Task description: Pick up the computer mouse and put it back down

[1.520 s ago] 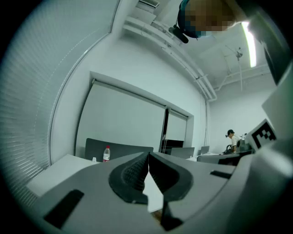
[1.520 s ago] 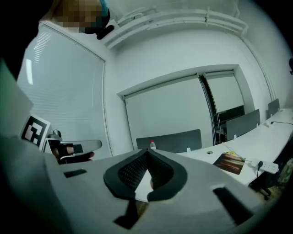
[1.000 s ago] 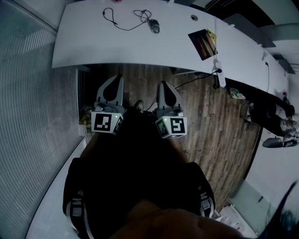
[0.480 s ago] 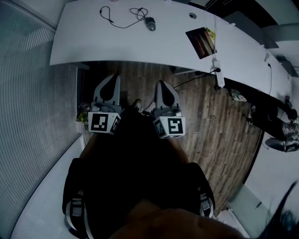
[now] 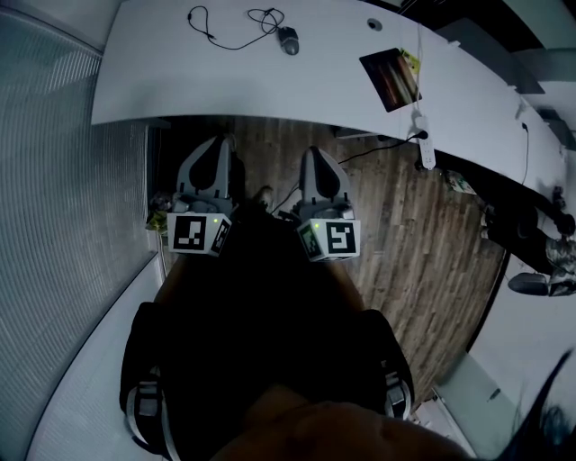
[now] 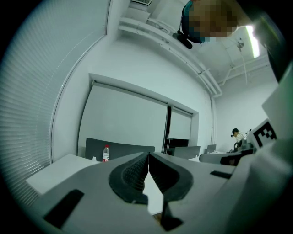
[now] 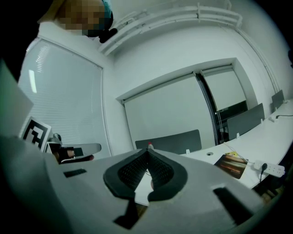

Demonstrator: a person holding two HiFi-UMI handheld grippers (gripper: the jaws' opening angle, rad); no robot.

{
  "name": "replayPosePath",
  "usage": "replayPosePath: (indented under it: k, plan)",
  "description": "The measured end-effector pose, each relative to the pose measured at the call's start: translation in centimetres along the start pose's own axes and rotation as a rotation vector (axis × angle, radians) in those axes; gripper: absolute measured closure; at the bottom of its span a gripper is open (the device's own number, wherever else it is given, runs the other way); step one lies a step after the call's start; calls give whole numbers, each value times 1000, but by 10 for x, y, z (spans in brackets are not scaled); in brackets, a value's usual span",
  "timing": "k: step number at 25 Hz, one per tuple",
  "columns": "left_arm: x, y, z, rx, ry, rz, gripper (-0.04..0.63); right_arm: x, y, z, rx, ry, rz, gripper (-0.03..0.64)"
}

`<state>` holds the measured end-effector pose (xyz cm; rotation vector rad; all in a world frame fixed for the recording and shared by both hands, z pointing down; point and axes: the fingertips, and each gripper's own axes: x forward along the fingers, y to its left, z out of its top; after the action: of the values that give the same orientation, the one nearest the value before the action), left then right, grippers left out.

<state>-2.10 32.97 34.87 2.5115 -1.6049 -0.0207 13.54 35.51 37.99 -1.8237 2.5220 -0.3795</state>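
Note:
The dark computer mouse (image 5: 288, 40) lies on the white desk (image 5: 180, 81) near its far edge, and its thin black cable (image 5: 225, 40) loops off to the left. Both grippers hang over the wooden floor in front of the desk's near edge, pointing at it, well short of the mouse. My left gripper (image 5: 223, 140) is shut with nothing in it, and its pads meet in the left gripper view (image 6: 148, 155). My right gripper (image 5: 312, 151) is shut and empty too, its ribbed pads (image 7: 137, 170) pressed together.
A dark booklet (image 5: 391, 79), a round cable hole (image 5: 373, 24) and a white power strip (image 5: 423, 149) lie on the desk to the right. A wall with blinds (image 5: 54, 225) runs along the left. An office chair (image 5: 144, 396) sits below me. A bottle (image 6: 105, 153) stands at the desk's far side.
Both grippers have moved forward toward the desk's near edge, still shut. The mouse now sits higher in the head view.

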Motion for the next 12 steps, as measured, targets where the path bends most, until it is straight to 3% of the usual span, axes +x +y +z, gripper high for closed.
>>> replayPosePath:
  k: [12]
  plan:
    - [96, 57, 8, -28, 6, -47, 591, 108, -11, 19, 2, -50, -7, 621]
